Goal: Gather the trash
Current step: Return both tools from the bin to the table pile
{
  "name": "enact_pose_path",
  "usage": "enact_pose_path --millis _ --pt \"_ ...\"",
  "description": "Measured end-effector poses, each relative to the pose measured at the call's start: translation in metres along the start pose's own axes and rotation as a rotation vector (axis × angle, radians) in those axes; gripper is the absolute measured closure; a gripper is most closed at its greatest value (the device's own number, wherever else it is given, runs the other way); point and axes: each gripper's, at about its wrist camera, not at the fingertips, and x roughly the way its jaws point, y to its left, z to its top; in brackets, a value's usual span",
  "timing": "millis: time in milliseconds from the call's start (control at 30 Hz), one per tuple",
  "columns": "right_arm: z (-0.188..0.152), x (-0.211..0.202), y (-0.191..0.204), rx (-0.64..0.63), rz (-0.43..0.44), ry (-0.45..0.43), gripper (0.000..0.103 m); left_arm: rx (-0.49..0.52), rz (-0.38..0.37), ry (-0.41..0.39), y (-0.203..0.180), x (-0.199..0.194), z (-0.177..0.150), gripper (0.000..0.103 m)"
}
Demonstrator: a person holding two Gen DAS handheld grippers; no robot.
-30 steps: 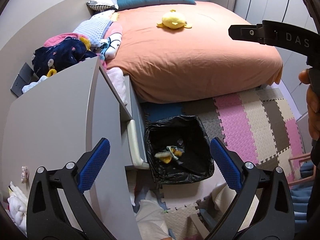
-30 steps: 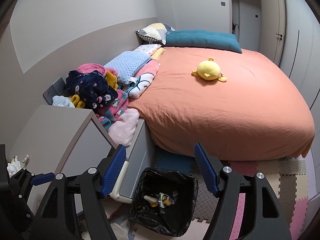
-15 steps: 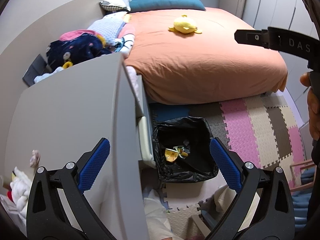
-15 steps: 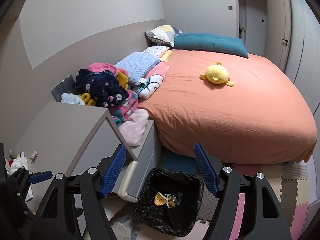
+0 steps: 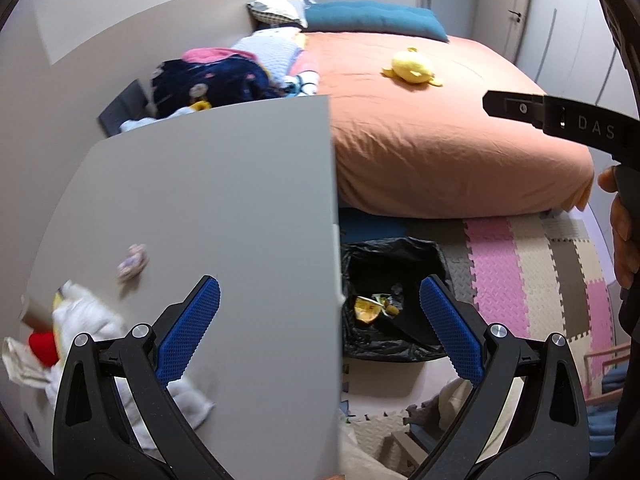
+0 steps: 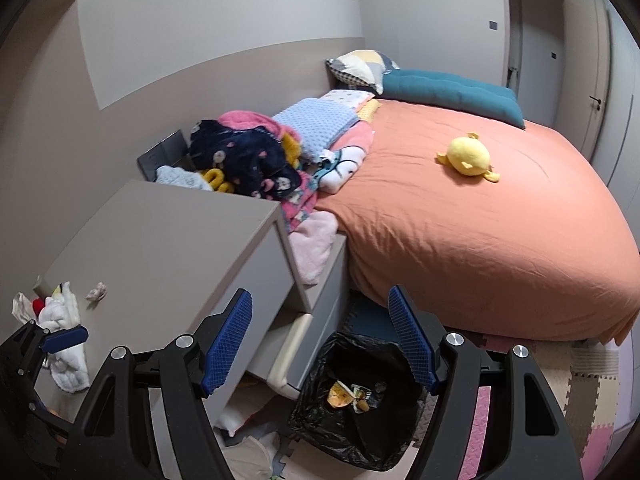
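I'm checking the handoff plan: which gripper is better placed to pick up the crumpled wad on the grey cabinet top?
Left. The left gripper, open, hangs above the cabinet top near the crumpled wad; the right gripper is over the bin.

I count one black-lined trash bin on the floor beside the grey surface, and on that surface one small crumpled paper wad. On the bed beyond the bin lie one yellow plush toy, one teal cushion and one patterned pillow. I hold two grippers, left gripper and right gripper.
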Motion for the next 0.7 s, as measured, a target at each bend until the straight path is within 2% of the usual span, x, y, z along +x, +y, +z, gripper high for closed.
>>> enact_pose_path --millis 700 --pt "-0.006 0.011 0.123 -0.154 0.112 0.027 0.031 -0.189 0.145 -0.045 0.112 -0.054 -0.061 0.006"
